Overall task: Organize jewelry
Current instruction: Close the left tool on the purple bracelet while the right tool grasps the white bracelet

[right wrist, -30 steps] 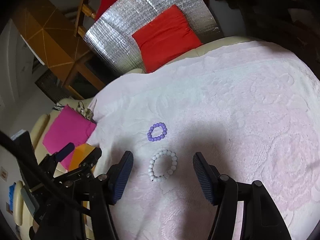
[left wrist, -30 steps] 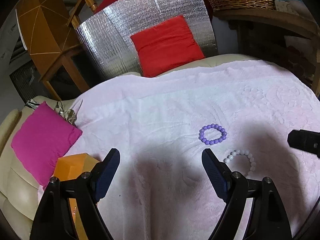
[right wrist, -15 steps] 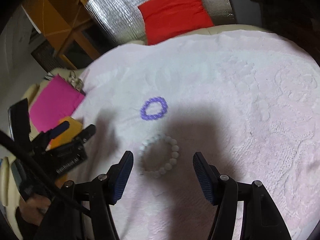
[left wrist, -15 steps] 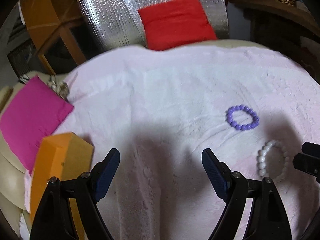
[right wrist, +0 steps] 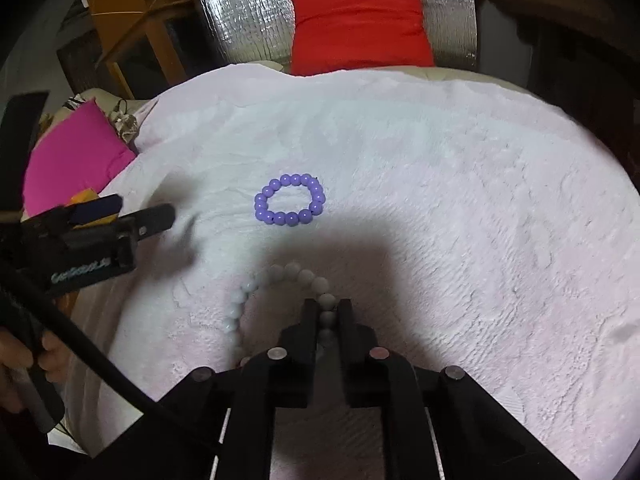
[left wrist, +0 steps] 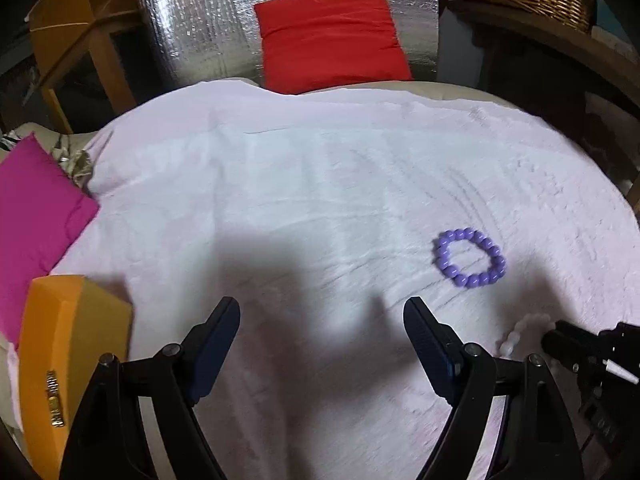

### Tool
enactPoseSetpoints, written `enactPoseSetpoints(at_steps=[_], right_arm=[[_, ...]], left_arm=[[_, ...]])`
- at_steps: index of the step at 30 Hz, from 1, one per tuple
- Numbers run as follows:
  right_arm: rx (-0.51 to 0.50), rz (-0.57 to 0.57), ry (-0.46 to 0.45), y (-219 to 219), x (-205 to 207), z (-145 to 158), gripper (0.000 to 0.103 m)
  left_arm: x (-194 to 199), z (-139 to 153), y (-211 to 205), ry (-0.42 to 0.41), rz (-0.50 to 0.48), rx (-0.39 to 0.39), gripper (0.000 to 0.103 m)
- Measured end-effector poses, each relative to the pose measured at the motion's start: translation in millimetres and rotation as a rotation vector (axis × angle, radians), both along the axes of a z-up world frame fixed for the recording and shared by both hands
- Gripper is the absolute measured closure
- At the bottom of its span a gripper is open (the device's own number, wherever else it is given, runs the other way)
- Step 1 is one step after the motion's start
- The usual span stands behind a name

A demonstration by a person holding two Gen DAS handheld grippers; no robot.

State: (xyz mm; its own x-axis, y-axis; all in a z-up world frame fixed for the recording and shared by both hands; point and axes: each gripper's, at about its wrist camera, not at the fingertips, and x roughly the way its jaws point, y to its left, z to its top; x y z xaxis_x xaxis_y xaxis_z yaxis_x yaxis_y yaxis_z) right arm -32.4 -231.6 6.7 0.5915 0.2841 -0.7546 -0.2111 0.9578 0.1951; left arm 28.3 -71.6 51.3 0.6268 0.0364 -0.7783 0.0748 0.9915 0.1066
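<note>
The near part of the white bracelet (right wrist: 280, 276) was hidden behind the fingers of the right tool (right wrist: 327, 312). In the left wrist view only a few blurred beads showed, beside the right tool. The orange box (left wrist: 68, 344), left of the left tool (left wrist: 320, 336), was cut by the frame edge.

Counted on the pink towel (right wrist: 460, 200)
Two bracelets: one purple bracelet (right wrist: 289, 199), one white bracelet (right wrist: 280, 276); two cushions; one orange box (left wrist: 68, 344).
</note>
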Motion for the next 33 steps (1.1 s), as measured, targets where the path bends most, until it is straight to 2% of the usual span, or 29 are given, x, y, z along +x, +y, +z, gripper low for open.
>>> enactPoseSetpoints(at_steps=[3, 9, 10, 12, 13, 16, 18, 22, 24, 26, 31, 33], right_arm=[[0.006, -0.008, -0.021, -6, -5, 6, 0.093], [0.097, -0.064, -0.006, -35, -5, 17, 0.093], [0.103, -0.069, 0.000, -35, -3, 17, 0.093], [0.114, -0.073, 0.023, -37, -1, 15, 0.093], [0.118, -0.076, 0.038, -37, 0, 13, 0.093], [0.123, -0.079, 0.068, -37, 3, 10, 0.093], [0.127, -0.079, 0.077, -38, 3, 9, 0.093], [0.136, -0.085, 0.112, -40, 5, 3, 0.093], [0.139, -0.086, 0.120, -39, 5, 1, 0.093], [0.134, -0.083, 0.119, -36, 6, 2, 0.092], [0.146, -0.091, 0.127, -34, 9, 1, 0.090], [0.138, -0.092, 0.126, -31, 10, -1, 0.089]], left_arm=[[10, -2, -7, 0.014, -0.012, -0.064, 0.019], [29, -11, -27, 0.053, -0.033, -0.187, 0.021], [33, -14, -31, 0.061, -0.037, -0.202, 0.023], [40, -20, -39, 0.085, -0.044, -0.227, 0.038], [43, -23, -42, 0.096, -0.043, -0.236, 0.041], [50, -29, -49, 0.100, -0.032, -0.227, 0.047], [52, -30, -52, 0.092, -0.038, -0.219, 0.059], [57, -31, -53, 0.084, -0.050, -0.208, 0.073], [58, -31, -51, 0.080, -0.065, -0.196, 0.085], [57, -30, -53, 0.072, -0.076, -0.169, 0.091], [45, -28, -47, 0.076, -0.112, -0.129, 0.091], [35, -25, -40, 0.076, -0.129, -0.122, 0.093]])
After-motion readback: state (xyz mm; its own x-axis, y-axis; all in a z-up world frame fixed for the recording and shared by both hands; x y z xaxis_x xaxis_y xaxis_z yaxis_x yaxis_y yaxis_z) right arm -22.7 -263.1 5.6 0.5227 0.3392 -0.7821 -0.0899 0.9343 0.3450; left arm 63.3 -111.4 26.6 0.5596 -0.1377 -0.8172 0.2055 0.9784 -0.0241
